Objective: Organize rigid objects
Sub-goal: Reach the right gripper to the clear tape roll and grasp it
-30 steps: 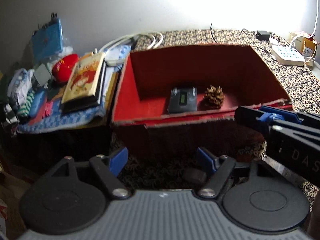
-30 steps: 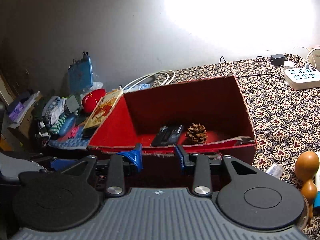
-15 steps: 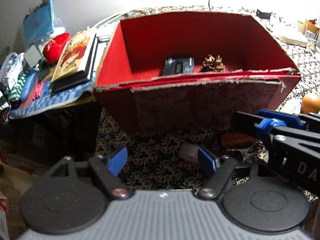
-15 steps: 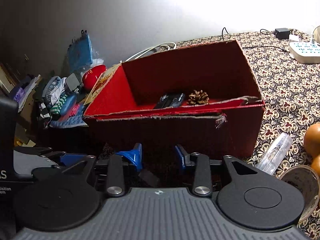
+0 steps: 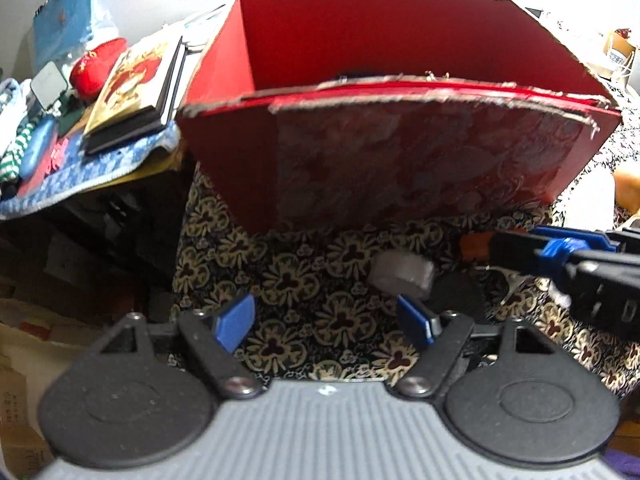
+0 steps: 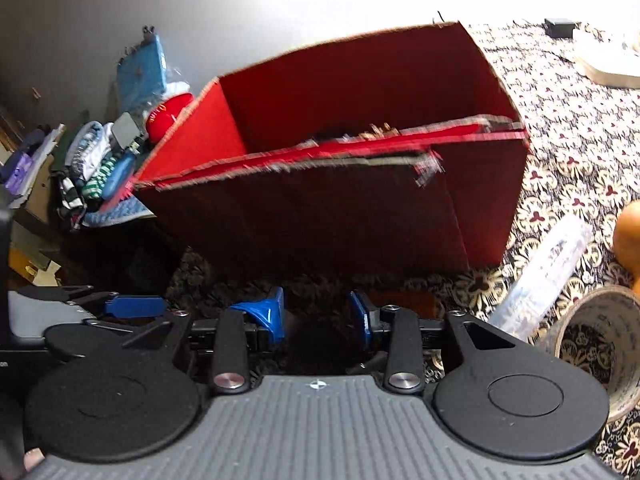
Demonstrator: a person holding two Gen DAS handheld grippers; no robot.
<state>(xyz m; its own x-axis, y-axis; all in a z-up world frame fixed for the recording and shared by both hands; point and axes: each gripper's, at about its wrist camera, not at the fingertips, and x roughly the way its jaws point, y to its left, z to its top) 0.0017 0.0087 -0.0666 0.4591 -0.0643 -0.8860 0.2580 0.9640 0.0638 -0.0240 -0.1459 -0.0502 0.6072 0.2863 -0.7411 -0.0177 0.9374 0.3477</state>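
A red cardboard box point(image 5: 400, 152) stands on the patterned cloth; it also shows in the right wrist view point(image 6: 340, 208). Its contents are almost hidden behind the near wall. My left gripper point(image 5: 326, 322) is open and empty, low over the cloth in front of the box. A small grey roll point(image 5: 402, 274) lies just ahead of its right finger. My right gripper point(image 6: 316, 314) is open and empty, close to the box's near wall; it shows from the side in the left wrist view point(image 5: 560, 248).
A book point(image 5: 136, 84), a red pouch point(image 5: 98, 66) and small items lie on a blue mat left of the box. A clear plastic tube point(image 6: 544, 272), a tape roll point(image 6: 596, 344) and an orange wooden piece point(image 6: 628, 236) lie at the right.
Both grippers have dropped lower and closer to the box's near wall, so the device and pine cone inside have gone out of sight. Both stay open.
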